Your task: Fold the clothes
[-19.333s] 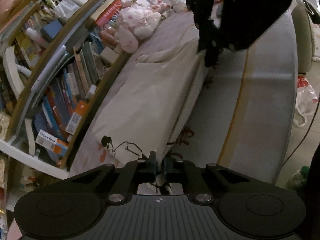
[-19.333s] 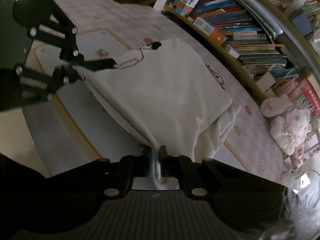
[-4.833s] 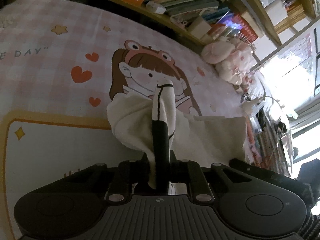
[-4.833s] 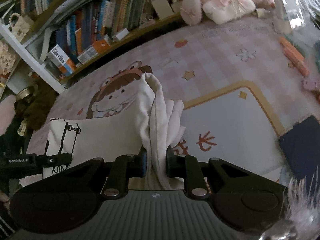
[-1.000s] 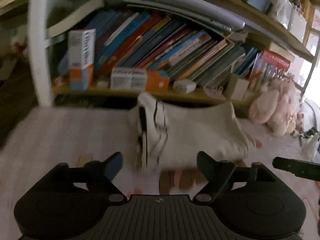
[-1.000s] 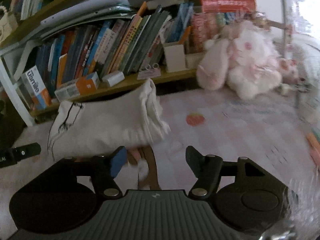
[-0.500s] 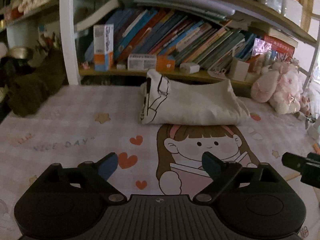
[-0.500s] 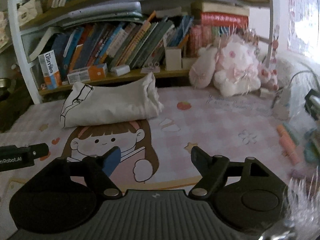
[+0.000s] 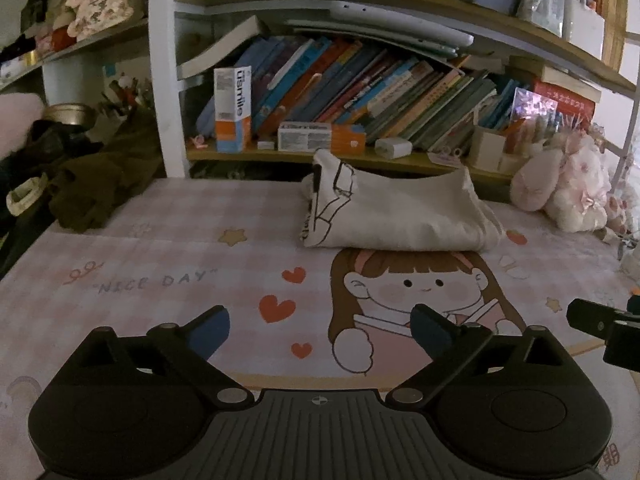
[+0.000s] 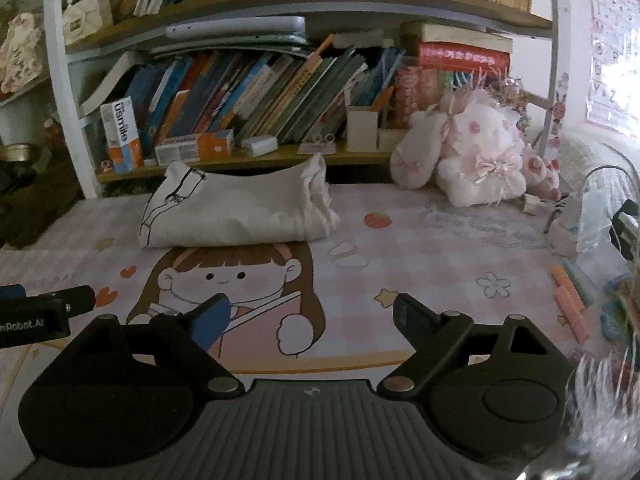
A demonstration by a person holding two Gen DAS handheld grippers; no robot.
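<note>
Shirt (image 9: pixel 394 216) folded, parked at the mat's (image 9: pixel 160 264) far edge by the shelf. My left gripper (image 9: pixel 320 330) and right gripper (image 10: pixel 312 316) just opened, both empty. Looks done.

garment (image 9: pixel 394 216): one, folded
grippers: two, left gripper (image 9: pixel 320 326), right gripper (image 10: pixel 312 312)
plush toy (image 10: pixel 476 160): one
mat (image 9: pixel 160 256): one
toothpaste boxes: two, upright box (image 9: pixel 233 108), flat box (image 9: pixel 306 136)
red hearts (image 9: pixel 276 307): three in the left view

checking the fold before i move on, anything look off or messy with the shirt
Nothing stands out. The folded cream shirt lies as a compact bundle on the mat by the bookshelf; both grippers are open and clear of it.
</note>
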